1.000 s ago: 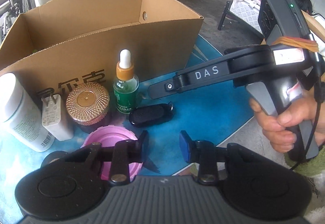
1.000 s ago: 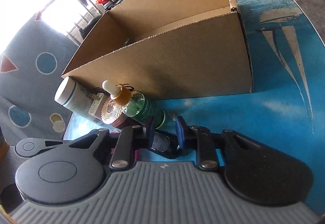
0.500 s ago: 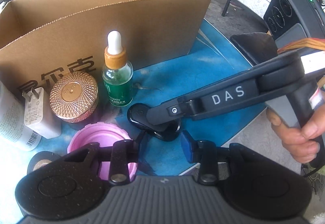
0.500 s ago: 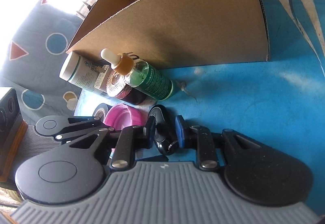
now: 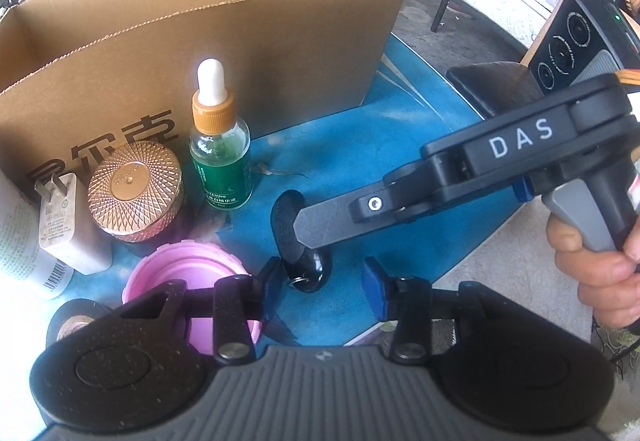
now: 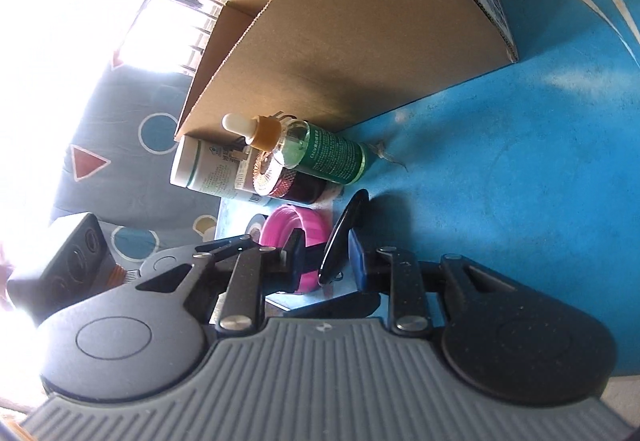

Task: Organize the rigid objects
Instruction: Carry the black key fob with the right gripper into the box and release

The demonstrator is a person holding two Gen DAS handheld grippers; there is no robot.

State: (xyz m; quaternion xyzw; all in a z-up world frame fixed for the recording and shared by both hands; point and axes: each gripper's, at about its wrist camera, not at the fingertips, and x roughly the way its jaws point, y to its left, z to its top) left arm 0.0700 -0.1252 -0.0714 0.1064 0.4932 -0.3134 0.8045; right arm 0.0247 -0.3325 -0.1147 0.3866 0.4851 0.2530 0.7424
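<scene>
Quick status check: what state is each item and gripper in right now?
cardboard box: upright, open-topped
dropper bottle: upright, capped
rose-gold jar: lid on
pink lid: hollow side up
key fob: on edge
left gripper: open, empty
right gripper: straddles key fob, clamping unclear

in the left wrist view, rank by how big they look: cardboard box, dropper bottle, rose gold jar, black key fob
1. cardboard box, by far the largest
2. dropper bottle
3. rose gold jar, close to the bottle, so that order is unsure
4. black key fob, partly hidden by the right tongs, so likely undersized here
</scene>
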